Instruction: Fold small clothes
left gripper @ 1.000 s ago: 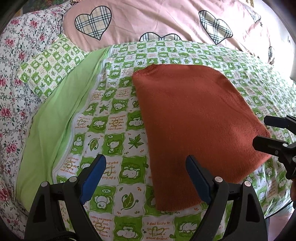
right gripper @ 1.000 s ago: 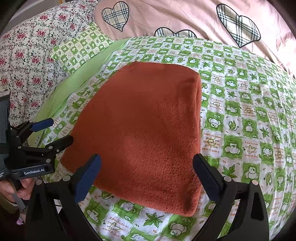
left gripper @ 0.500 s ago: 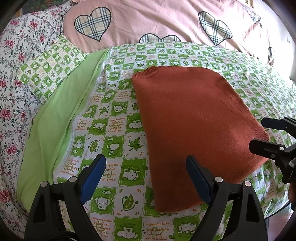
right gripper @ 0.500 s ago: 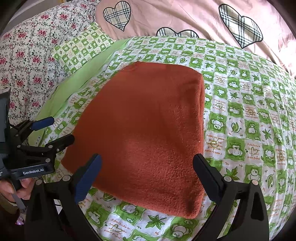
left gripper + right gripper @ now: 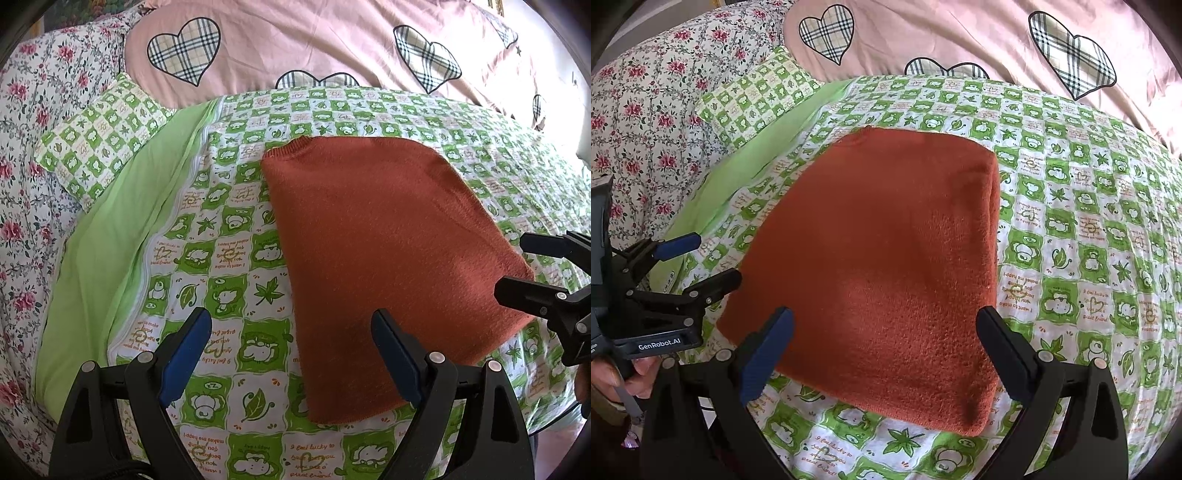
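The rust-orange knit garment (image 5: 384, 258) lies folded flat as a rectangle on the green checked quilt (image 5: 229, 236) in the middle of the bed. The left claw (image 5: 291, 350) and the right claw (image 5: 884, 343) both stand wide and empty, above the garment's near edge. A matching pillow (image 5: 99, 136) lies toward the bed's far left corner.

A rust-orange knit sweater (image 5: 384, 258) lies folded into a flat rectangle on the green-checked bedspread (image 5: 229, 236).
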Tool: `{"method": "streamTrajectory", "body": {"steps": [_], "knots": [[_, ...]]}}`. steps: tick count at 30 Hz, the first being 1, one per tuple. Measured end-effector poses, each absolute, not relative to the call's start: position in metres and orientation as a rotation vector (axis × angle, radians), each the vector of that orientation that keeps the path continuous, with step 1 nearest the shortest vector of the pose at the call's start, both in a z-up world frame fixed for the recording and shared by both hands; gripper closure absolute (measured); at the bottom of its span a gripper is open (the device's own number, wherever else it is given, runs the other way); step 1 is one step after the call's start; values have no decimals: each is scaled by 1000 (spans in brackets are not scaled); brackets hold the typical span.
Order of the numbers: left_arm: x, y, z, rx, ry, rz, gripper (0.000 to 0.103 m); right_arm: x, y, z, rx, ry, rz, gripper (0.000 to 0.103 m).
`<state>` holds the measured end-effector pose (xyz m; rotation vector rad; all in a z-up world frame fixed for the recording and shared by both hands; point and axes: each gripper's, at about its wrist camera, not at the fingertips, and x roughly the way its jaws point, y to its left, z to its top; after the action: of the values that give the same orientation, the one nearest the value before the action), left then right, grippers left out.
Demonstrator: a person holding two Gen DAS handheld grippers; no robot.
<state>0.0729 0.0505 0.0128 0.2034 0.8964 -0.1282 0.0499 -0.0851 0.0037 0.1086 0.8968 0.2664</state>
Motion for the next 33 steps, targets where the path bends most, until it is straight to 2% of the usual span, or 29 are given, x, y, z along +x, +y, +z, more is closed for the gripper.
{"method": "streamTrajectory", "body": {"steps": [33], "knots": [[78, 50, 18, 200, 890, -134, 14, 53, -87, 6, 114, 891, 271, 4]]}}
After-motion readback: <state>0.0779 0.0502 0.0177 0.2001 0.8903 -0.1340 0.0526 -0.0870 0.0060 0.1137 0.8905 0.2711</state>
